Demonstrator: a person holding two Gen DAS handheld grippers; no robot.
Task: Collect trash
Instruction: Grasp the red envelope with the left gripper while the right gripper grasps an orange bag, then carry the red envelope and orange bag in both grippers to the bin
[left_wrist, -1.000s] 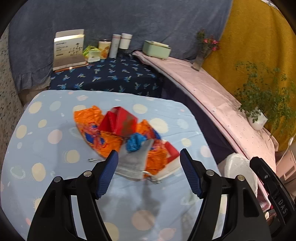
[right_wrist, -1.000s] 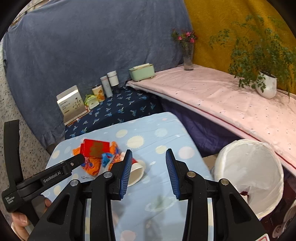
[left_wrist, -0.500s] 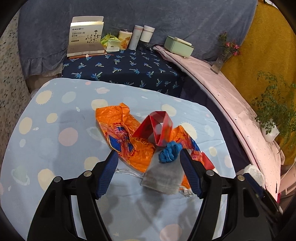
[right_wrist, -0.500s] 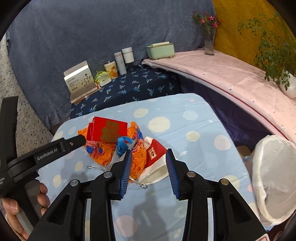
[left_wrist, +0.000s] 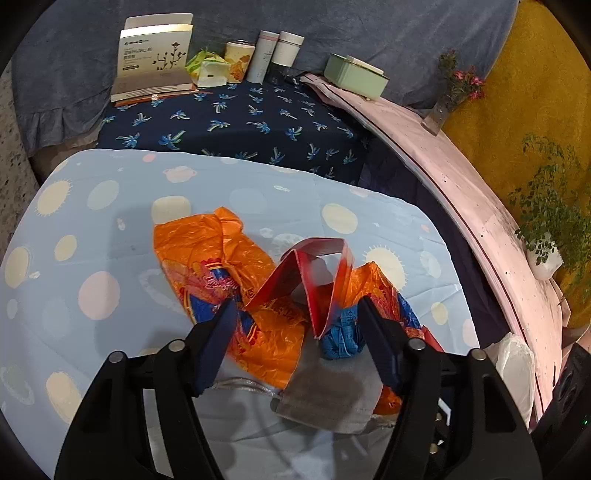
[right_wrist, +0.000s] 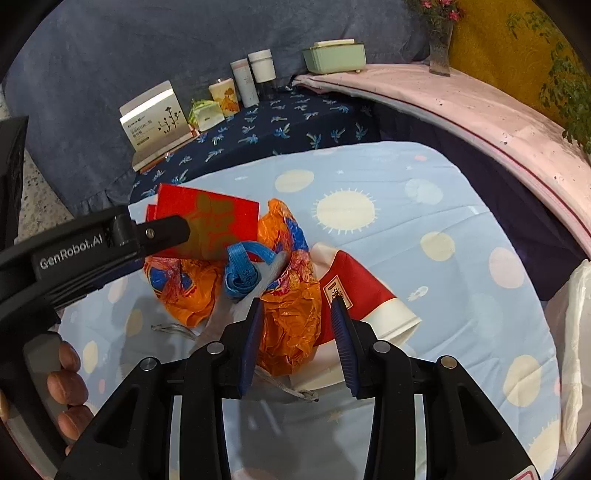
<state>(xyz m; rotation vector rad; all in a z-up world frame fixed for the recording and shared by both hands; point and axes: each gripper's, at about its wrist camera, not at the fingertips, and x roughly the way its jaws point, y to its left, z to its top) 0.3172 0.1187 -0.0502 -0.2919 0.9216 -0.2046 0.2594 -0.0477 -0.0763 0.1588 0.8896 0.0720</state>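
A trash pile lies on the light-blue spotted table (left_wrist: 92, 236): a crumpled orange plastic bag (left_wrist: 207, 258), a bent red card box (left_wrist: 314, 273), a blue strap bundle (left_wrist: 341, 338) and a grey pouch (left_wrist: 328, 395). My left gripper (left_wrist: 297, 325) is open, its jaws on either side of the red box and blue strap. In the right wrist view my right gripper (right_wrist: 295, 325) is open over the orange bag (right_wrist: 291, 317), next to a red-and-white paper cup (right_wrist: 358, 295). The left gripper's body (right_wrist: 92, 247) hides part of the red box (right_wrist: 207, 221).
A white-lined trash bin (right_wrist: 572, 325) stands past the table's right edge. A dark blue shelf (left_wrist: 236, 122) behind holds a card box, cups and a green box. A pink ledge (left_wrist: 461, 177) with a vase and a potted plant runs along the right.
Both grippers moved forward and down, closer to the trash pile. The left jaws now straddle the red box and blue strap; the right jaws now hang over the orange bag.
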